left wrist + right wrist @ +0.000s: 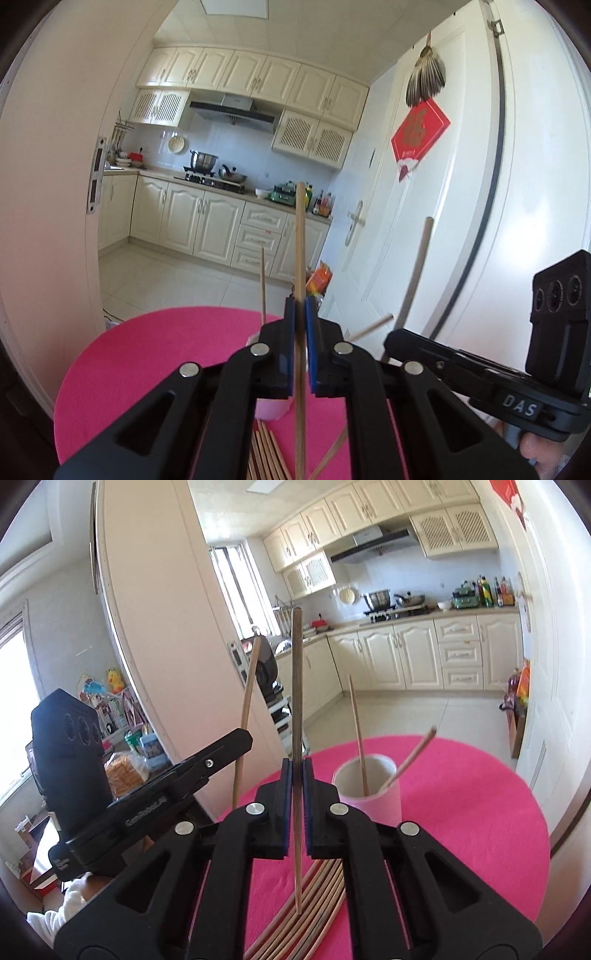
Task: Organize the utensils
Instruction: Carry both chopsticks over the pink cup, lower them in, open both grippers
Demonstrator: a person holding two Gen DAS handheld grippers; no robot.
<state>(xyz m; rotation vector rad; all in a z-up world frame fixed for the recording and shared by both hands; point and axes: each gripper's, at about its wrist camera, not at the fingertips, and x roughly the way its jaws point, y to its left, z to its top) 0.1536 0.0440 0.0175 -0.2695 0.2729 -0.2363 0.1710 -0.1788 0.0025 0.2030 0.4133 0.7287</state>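
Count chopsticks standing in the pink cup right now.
2 in the pink cup: one chopstick nearly upright at its left side, another leaning out over its right rim. Shorter ones inside may be hidden.

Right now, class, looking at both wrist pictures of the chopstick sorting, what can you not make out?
- Left view: the pink cup is mostly hidden behind the left gripper.
- Both views: the pile of chopsticks on the pink mat runs under the right gripper and off the bottom edge, so it cannot be counted.
- Right view: the tip of the leaning chopstick in the cup is blurred.
- Bottles on the counter: labels too small.
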